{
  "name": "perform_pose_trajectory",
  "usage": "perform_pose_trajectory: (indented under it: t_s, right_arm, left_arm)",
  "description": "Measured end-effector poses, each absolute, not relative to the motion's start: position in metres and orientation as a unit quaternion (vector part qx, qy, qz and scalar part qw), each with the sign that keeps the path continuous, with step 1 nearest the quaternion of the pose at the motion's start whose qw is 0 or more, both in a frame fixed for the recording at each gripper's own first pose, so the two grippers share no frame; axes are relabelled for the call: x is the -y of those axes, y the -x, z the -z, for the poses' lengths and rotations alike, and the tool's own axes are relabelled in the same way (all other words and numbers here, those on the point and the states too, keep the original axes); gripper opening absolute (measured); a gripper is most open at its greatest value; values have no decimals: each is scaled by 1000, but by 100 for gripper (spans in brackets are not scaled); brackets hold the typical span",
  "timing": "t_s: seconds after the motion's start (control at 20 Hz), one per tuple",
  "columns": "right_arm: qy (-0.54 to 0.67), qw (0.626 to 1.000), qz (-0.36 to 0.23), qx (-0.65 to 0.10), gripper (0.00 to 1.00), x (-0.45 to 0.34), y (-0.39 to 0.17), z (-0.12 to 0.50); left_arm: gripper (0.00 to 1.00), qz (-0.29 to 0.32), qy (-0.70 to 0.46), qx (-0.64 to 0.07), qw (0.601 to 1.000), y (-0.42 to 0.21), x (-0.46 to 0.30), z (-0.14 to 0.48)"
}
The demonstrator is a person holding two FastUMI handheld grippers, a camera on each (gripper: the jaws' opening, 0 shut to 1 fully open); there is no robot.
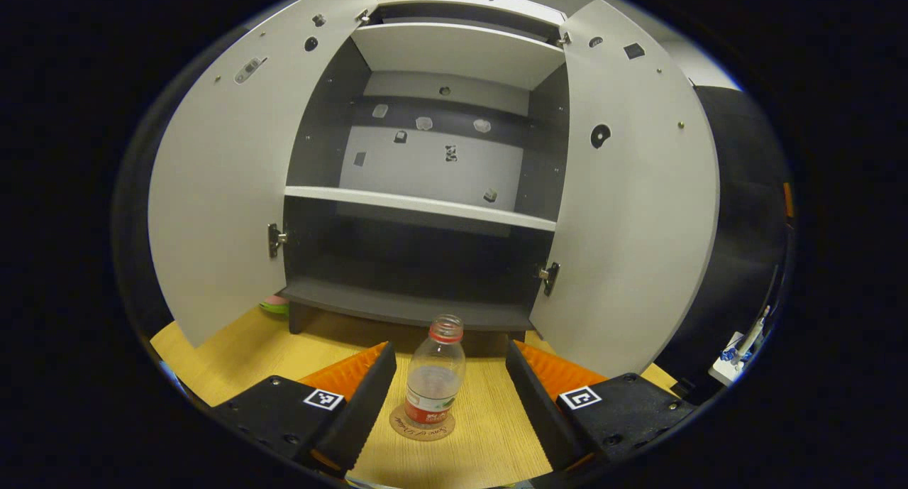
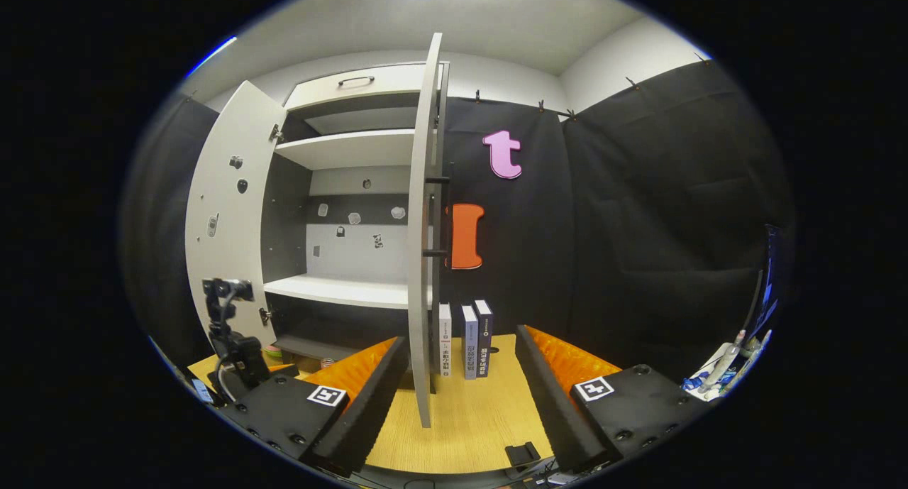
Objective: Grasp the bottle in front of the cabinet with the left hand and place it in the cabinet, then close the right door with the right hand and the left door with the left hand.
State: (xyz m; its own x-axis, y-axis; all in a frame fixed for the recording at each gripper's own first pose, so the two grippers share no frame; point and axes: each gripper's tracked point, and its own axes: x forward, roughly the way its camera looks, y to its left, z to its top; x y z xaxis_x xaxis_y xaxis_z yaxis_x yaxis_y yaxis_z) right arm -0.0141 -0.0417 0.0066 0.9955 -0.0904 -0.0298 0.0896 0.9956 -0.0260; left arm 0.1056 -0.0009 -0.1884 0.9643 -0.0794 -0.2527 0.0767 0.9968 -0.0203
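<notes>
Both doors of the bare-shelved cabinet point(image 1: 425, 205) open; bottle point(image 1: 433, 372) between left gripper's point(image 1: 450, 397) spread jaws

No writing is legible: the bottle point(image 1: 434, 379) label, coaster point(image 1: 423, 425) script and book spines point(image 2: 464, 341) are too small.

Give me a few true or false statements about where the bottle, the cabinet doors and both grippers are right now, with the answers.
1. The bottle stands upright on a round coaster. True.
2. The left gripper is shut on the bottle. False: its fingers are open, the bottle between them untouched.
3. Both cabinet doors are closed. False: the left door and the right door stand open.
4. The right gripper is open, with the right door's edge between its fingers. True.
5. Books stand beside the cabinet. True.
</notes>
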Motion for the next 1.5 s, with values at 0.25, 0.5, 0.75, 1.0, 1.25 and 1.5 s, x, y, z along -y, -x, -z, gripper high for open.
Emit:
perform_pose_trajectory:
  t_s: [0.25,0.5,0.75,1.0,1.25,1.5]
  right_arm:
    - [16,998,62,-29,100,52,17,0]
    - [20,996,72,-41,100,55,20,6]
    - [24,995,81,-51,100,58,22,11]
    - [19,996,74,-51,94,52,20,11]
    - [7,997,58,-52,94,43,16,12]
    - [2,998,40,-43,94,31,12,8]
  left_arm:
    - [95,41,0,-171,984,-124,-1,239]
    - [96,29,-7,-209,977,-133,-10,276]
    - [95,27,2,-232,972,-142,-11,299]
    - [78,26,8,-237,971,-143,-12,280]
    - [78,44,3,-222,974,-140,-9,217]
    - [78,71,-1,-182,981,-143,0,135]
